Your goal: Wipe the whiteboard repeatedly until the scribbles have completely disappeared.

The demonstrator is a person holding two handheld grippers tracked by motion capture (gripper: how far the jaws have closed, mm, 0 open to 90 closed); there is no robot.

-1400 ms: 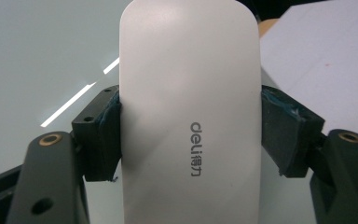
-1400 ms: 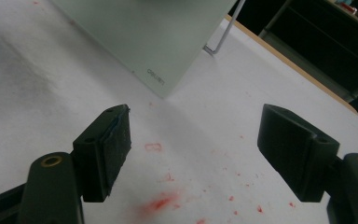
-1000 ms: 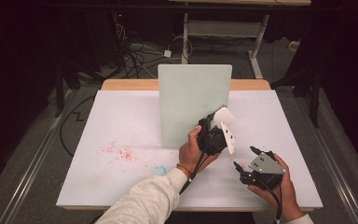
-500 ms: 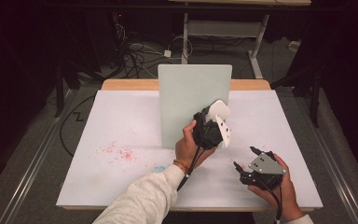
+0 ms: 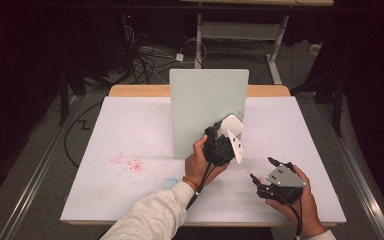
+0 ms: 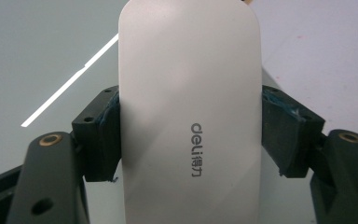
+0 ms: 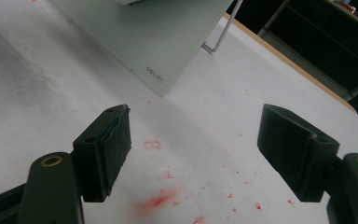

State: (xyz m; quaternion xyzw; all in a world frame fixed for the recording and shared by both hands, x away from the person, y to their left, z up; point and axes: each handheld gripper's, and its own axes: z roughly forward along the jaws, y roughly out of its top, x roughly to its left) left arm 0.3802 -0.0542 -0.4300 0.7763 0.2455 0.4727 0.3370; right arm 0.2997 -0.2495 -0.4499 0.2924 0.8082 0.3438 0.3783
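Up close, the left gripper (image 5: pixel 228 134) was clamped on a white eraser (image 6: pixel 189 112), both pads pressed against its long sides, holding it against the face of the upright pale green board (image 5: pixel 200 100). Nearby, the right gripper (image 5: pixel 264 172) sat low over the white table (image 5: pixel 125 125), jaws spread wide, holding nothing.

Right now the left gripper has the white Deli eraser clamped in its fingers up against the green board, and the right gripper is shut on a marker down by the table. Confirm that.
One thing is wrong: the right gripper is open and holds nothing, as the right gripper view shows. The rest stands: the left gripper clamps the white Deli eraser by the green board.
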